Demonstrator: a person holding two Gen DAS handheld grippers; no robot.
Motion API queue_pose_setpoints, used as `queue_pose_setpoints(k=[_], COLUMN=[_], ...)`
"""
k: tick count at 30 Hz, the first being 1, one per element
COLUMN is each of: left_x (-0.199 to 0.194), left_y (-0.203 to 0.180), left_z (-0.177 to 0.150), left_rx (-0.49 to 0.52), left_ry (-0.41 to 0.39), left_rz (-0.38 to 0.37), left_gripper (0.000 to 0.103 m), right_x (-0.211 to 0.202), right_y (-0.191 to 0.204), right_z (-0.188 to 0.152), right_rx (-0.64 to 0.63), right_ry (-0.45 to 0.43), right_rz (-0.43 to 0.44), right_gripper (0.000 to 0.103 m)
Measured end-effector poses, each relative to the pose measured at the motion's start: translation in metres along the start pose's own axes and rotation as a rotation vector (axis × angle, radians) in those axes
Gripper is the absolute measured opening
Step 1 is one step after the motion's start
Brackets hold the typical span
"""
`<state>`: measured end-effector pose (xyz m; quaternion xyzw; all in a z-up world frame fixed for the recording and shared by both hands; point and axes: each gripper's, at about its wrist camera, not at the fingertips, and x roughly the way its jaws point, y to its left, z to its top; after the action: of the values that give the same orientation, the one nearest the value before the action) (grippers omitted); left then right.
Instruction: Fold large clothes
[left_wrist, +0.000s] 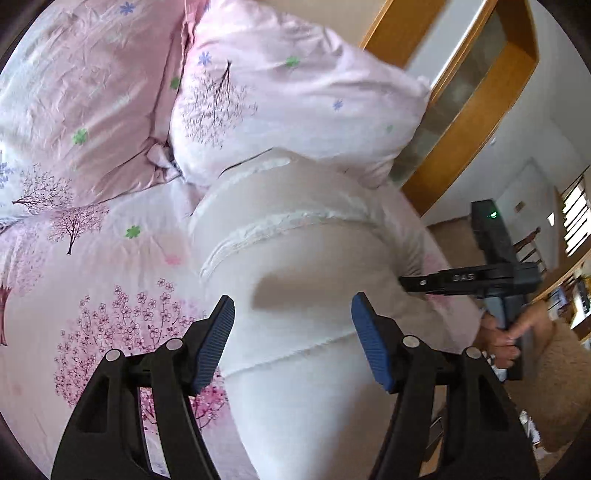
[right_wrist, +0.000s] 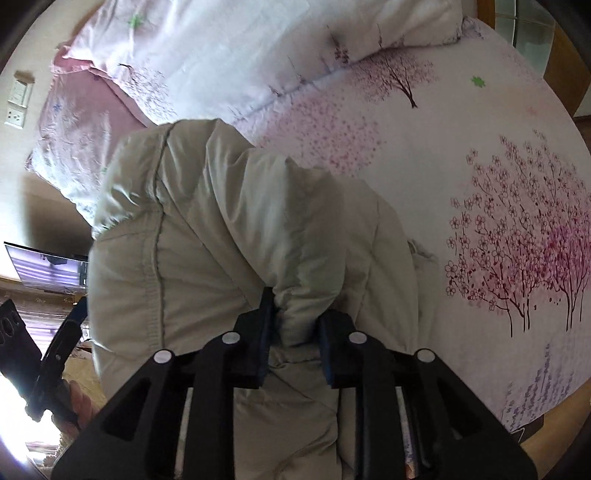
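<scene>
A large off-white padded garment (left_wrist: 306, 266) lies in thick folds on a bed with a pink blossom-print sheet (left_wrist: 110, 295). My left gripper (left_wrist: 291, 339) is open and empty, its blue pads (left_wrist: 214, 343) hovering just above the garment's near part. My right gripper (right_wrist: 297, 332) is shut on a bunched fold of the same garment (right_wrist: 221, 229). In the left wrist view the right gripper (left_wrist: 406, 282) reaches in from the right at the garment's edge, held by a hand.
Two pillows (left_wrist: 295, 92) in matching floral covers lie at the head of the bed. A wooden door frame (left_wrist: 461, 110) stands beyond the bed's right side. A screen (right_wrist: 48, 267) and wall sockets (right_wrist: 16, 103) are off the bed's edge.
</scene>
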<state>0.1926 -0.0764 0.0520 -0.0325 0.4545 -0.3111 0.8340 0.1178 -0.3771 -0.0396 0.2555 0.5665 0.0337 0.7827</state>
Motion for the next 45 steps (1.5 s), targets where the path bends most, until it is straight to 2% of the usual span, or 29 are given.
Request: queue_pose_setpoints(k=[5,8,14,17,18,21,23,24,28,36,45], left_x=[0.016,0.025,0.034,0.033,0.033,0.035,0.037,0.037,0.041,0.05,0.058], left_y=[-0.013,-0.015,-0.009,-0.008,-0.009,-0.01,-0.012,-0.012,-0.021,-0.038,-0.037], left_z=[-0.006,-0.008,-0.012,-0.012,-0.012,-0.011,-0.012,-0.013,-0.016,-0.025,-0.027], left_rx=[0.057,0.071,0.072,0.07,0.075,0.081,0.085,0.087,0.129,0.198,0.195], left_ry=[0.035,0.076,0.131,0.137,0.138,0.144,0.146,0.147,0.154,0.157,0.16], left_rz=[0.038,0.041,0.066,0.063,0.065,0.068,0.071,0.071,0.083,0.125,0.138], left_gripper=[0.068,0.07,0.073,0.074,0.074,0.075,0.075,0.076,0.077,0.082,0.087], right_x=[0.01,0.009,-0.031,-0.059,-0.064,-0.059,-0.044,-0.035,-0.013,0.011,0.025], right_y=[-0.021,-0.029,-0.022,-0.011,-0.004,0.016,0.024,0.023,0.005,-0.008,-0.021], right_z=[-0.003,-0.008,-0.024,-0.038,-0.043,-0.059,-0.067,-0.072,-0.073,-0.069,-0.063], right_rx=[0.052,0.096,0.099,0.051,0.021,-0.07,-0.107,-0.108,-0.046,-0.037,-0.02], right_ry=[0.012,-0.015,-0.149,-0.262,-0.276,-0.231,-0.183,-0.155,-0.087,-0.041,-0.008], right_rz=[0.014,0.052,0.054,0.036,0.037,0.04,0.009,-0.019,-0.013,-0.032,-0.008], right_gripper=[0.027,0.029,0.039,0.038,0.029,0.018,0.018,0.015,0.012,0.007,0.006])
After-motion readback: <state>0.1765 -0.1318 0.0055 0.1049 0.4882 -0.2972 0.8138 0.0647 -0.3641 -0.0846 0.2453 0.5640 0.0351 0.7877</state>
